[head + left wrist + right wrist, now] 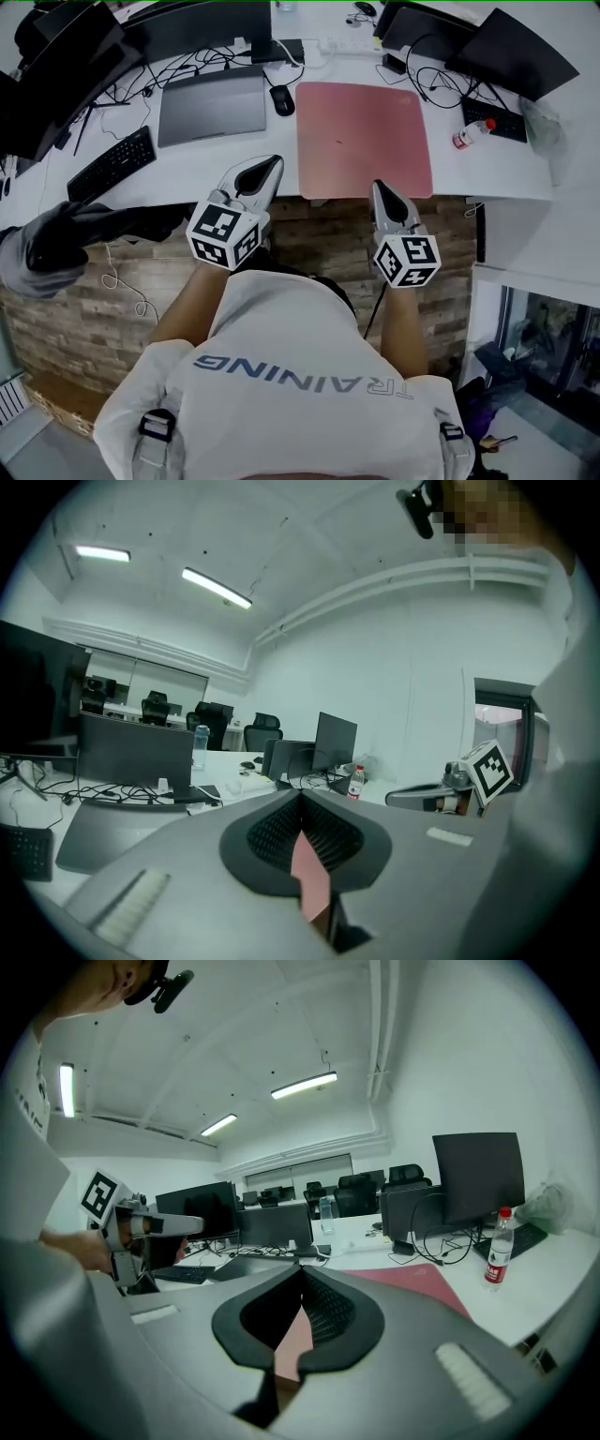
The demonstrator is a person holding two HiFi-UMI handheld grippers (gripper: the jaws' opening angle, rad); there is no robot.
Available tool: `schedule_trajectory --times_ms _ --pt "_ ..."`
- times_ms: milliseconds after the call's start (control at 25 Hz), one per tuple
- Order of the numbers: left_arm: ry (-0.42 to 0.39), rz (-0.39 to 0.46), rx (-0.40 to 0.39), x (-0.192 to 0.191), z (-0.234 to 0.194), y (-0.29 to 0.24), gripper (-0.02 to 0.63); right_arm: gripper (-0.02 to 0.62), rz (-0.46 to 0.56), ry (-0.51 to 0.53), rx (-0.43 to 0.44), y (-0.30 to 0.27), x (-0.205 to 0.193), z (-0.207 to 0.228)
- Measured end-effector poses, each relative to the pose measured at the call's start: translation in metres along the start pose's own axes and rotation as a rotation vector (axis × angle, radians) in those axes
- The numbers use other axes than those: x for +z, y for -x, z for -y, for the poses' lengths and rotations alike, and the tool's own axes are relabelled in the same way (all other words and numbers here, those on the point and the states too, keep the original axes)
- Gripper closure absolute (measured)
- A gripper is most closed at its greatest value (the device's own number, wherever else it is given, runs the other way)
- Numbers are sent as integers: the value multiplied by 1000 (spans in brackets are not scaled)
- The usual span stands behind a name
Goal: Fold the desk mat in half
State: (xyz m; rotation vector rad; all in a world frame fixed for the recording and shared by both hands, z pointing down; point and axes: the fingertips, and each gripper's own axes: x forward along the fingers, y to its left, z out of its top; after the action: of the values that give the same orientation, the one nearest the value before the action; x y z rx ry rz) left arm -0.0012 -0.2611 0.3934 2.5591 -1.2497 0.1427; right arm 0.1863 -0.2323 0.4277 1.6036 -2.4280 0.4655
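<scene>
**Desk inventory, largest to smallest**

1. White curved tabletop [187, 173]: carries every item below.
2. Pink rectangular soft desk mat [364, 139]: lies flat and unfolded, with its front edge at the tabletop's near rim. This probably leaves that edge easy to reach. The fold has not begun.
3. Flat grey rectangular laptop [212, 108]: lies left of the mat and apart from it, clear of the fold.
4. Black keyboard [112, 164]: sits far left, out of the way.
5. Left hand-held gripper [273, 161]: jaws together, gripping nothing. It hovers just left of the mat's near left corner and points toward the mat.
6. Right hand-held gripper [378, 186]: jaws together and empty, above the mat's front edge, right of its middle. Both grippers would need to open before taking the edge.
7. Clear plastic bottle with red label [472, 134]: stands upright just right of the mat and may be knocked.
8. Black mouse [281, 99]: lies between the laptop and the mat's far left corner.
</scene>
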Motion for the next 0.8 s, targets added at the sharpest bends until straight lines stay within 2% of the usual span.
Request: schedule_trajectory --times_ms 200,280,360,480,640,800 --pt "-22 -12 -74 6 -34 -18 606 580 -119 -12 -19 -33 -19 -21" --pt "-65 -18 -92 1 -49 -20 606 532 -191 -13 -3 -51 -33 -32" --pt "-92 -31 -92 -9 -66 -22 606 516 -257 18 -11 -68 -52 -41" --pt "-42 -57 -88 -25 -81 -22 606 490 -395 137 -20 -86 -92 -49" --pt "5 -100 -77 -45 -92 -20 606 441 -580 290 21 -107 -149 -58" --pt "31 -122 -41 -58 -103 -20 606 413 -722 527 67 -125 -202 -59"
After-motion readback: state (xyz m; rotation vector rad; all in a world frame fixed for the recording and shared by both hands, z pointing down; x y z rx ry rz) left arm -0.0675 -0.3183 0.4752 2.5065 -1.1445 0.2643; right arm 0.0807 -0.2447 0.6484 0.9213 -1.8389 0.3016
